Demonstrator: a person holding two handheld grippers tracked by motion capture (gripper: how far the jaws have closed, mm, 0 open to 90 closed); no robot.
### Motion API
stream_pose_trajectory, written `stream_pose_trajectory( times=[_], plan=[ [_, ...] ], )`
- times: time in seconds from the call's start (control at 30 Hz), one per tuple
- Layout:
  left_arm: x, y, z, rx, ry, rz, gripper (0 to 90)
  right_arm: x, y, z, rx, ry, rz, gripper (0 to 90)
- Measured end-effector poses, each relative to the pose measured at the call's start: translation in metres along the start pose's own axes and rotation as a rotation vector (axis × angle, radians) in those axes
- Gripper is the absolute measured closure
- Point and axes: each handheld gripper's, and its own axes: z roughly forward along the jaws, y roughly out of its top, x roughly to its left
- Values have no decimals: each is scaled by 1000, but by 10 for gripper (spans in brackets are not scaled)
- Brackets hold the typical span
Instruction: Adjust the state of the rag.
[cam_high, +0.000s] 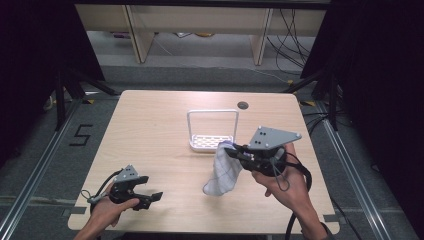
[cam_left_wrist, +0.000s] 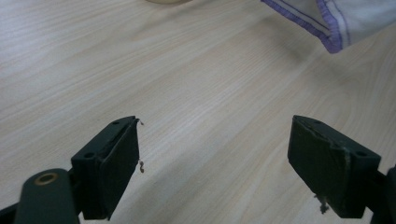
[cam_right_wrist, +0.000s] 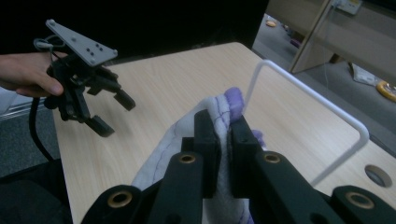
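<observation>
Wooden table (cam_high: 150, 130), cloth (cam_high: 223, 172) pinched in right tool (cam_high: 239, 151), hanging below it

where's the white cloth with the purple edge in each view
High view: the cloth hangs right of centre from the right gripper, in front of the white rack.
Left gripper view: its purple-hemmed corner is at the top right.
Right gripper view: bottom centre, clamped between the jaws.
Shared landmark: the wooden table.
</observation>
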Motion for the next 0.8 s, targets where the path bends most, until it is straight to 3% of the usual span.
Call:
stream_pose_trajectory(
  times=[0.03, 0.1, 0.13, 0.17, 0.2, 0.33, 0.37, 0.43, 0.53, 0.57, 0.6, 0.67, 0.8],
  plan=[
    [-1, 0, 0, -22, 1, -23, 161, 1, 3, 2, -16, 5, -1, 853],
    [3, 1, -2, -23, -46, -54, 161, 4, 9, 6, -22, 29, -2, 853],
    [3, 1, -2, -23, -46, -54, 162, 5, 11, 7, -30, 47, -8, 853],
    [1, 2, -3, -27, -4, -34, 161, 7, 11, 10, -47, 62, -6, 852],
    [1, 2, -4, -26, 10, -19, 161, 8, 11, 12, -50, 72, -12, 853],
    [2, 3, -5, -29, -1, -20, 161, 10, -3, 24, -36, 103, 5, 852],
    [2, 3, -5, -35, -3, -23, 161, 10, -12, 29, -19, 103, 22, 852],
    [3, 3, -5, -31, -8, -39, 161, 5, -50, 48, 43, 129, 68, 852],
    [3, 8, 2, -45, -37, -55, 157, -1, -91, 65, 143, 117, 122, 853],
    [2, 10, 4, -29, -25, -47, 157, -4, -102, 68, 159, 111, 144, 852],
    [1, 13, 8, -26, -31, -36, 157, -5, -111, 70, 175, 113, 173, 853],
    [-1, 18, 18, -11, -33, -26, 157, -9, -125, 70, 186, 102, 180, 853],
    [-3, 28, 34, 22, -42, 4, 167, -12, -133, 63, 199, 78, 202, 852]
  ],
)
